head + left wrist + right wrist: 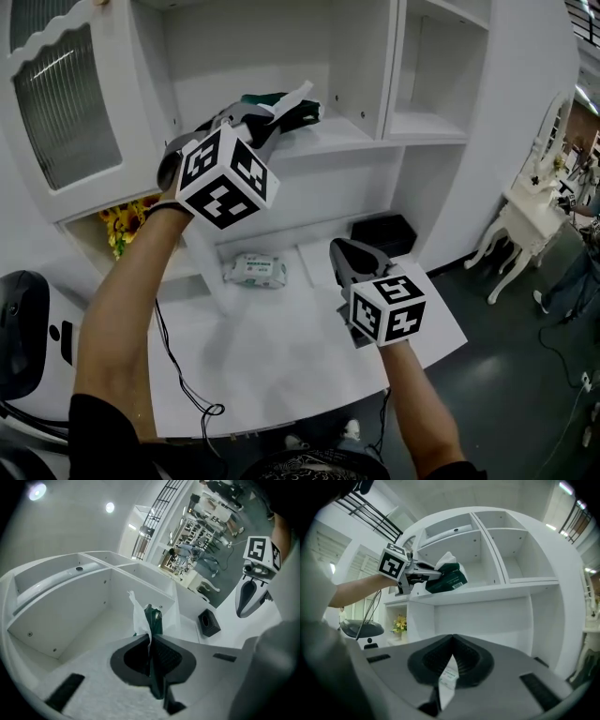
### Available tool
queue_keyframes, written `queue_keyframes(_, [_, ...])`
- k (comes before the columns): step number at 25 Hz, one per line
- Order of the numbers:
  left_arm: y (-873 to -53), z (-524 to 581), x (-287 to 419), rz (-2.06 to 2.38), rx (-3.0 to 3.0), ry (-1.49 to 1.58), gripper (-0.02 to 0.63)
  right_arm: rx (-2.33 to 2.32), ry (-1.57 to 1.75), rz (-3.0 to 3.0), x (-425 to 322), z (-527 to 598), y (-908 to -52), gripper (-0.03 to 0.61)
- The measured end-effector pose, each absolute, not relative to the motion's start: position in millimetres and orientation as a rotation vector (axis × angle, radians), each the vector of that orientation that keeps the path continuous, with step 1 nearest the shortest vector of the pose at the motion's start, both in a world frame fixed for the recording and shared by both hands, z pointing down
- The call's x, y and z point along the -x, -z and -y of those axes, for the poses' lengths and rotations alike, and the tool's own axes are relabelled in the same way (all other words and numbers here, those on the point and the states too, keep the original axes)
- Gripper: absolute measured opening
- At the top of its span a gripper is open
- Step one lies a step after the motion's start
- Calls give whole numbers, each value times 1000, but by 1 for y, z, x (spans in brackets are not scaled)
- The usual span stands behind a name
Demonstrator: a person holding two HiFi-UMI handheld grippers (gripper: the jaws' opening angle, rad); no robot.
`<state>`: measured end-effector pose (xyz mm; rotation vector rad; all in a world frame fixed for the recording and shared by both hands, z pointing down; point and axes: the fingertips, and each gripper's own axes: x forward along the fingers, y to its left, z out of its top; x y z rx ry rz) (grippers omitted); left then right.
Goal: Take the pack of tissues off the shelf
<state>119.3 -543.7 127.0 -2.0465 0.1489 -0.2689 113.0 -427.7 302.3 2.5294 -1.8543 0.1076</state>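
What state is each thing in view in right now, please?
left gripper: fingers shut on the green tissue pack.
green tissue pack: gripped at the shelf, a white tissue poking out.
right gripper: fingers shut on a white slip.
wipes pack: lying flat on the counter.
black box: standing on the counter.

I'm in a large hall staged as a home. A white shelf unit (412,131) and an ornate white dressing table (527,217) stand on a bare dark floor (497,384). Yellow flowers (122,225) fill one cubby.
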Motion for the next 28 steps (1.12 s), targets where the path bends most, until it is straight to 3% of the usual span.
queue_keyframes(15, [-116,432,-107,-156,2080,169,9,-2527,-67,1884,-117,343,-291,5])
queue_keyframes(28, [-189,346,-105,-190,2296,235,9,-2481,-16,1959,-122,264,-282,5])
